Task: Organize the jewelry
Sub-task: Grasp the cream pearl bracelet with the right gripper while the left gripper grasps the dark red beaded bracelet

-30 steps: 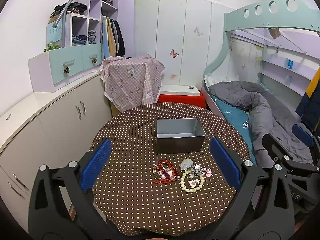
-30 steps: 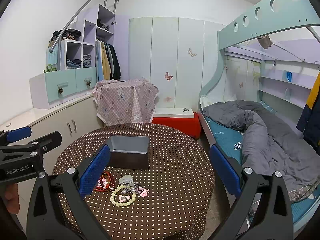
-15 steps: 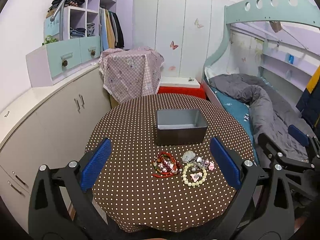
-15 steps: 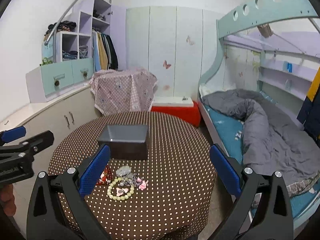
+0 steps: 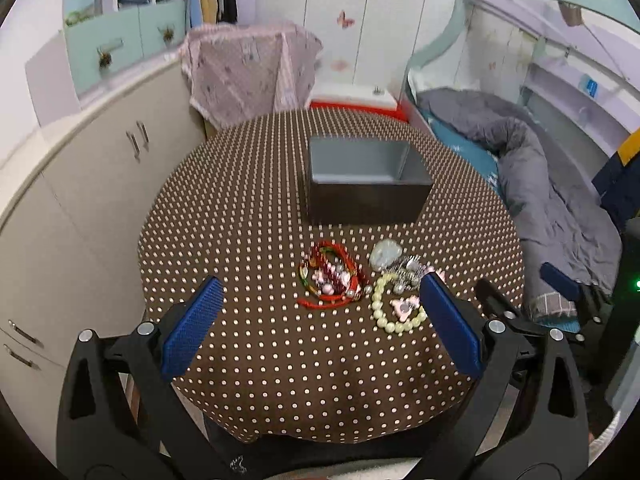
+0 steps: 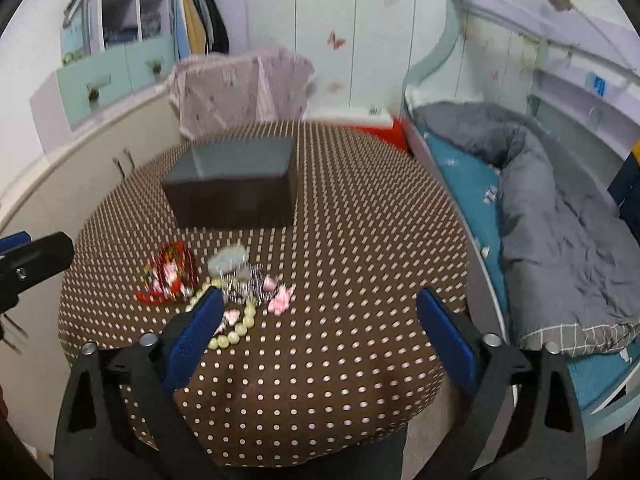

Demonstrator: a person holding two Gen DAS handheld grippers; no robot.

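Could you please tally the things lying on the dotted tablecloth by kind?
Box: 1
Red bracelet bundle: 1
Cream bead bracelet: 1
Pale stone pendant: 1
Silver tangle, too jumbled to split: 1
Total: 5

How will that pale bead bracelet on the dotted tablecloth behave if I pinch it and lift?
The pale bead bracelet is a loop of round beads, so it will probably sag and dangle rather than hold its ring shape. The smooth beads may slip between fingers. It touches the silver chain pile, which might drag along.
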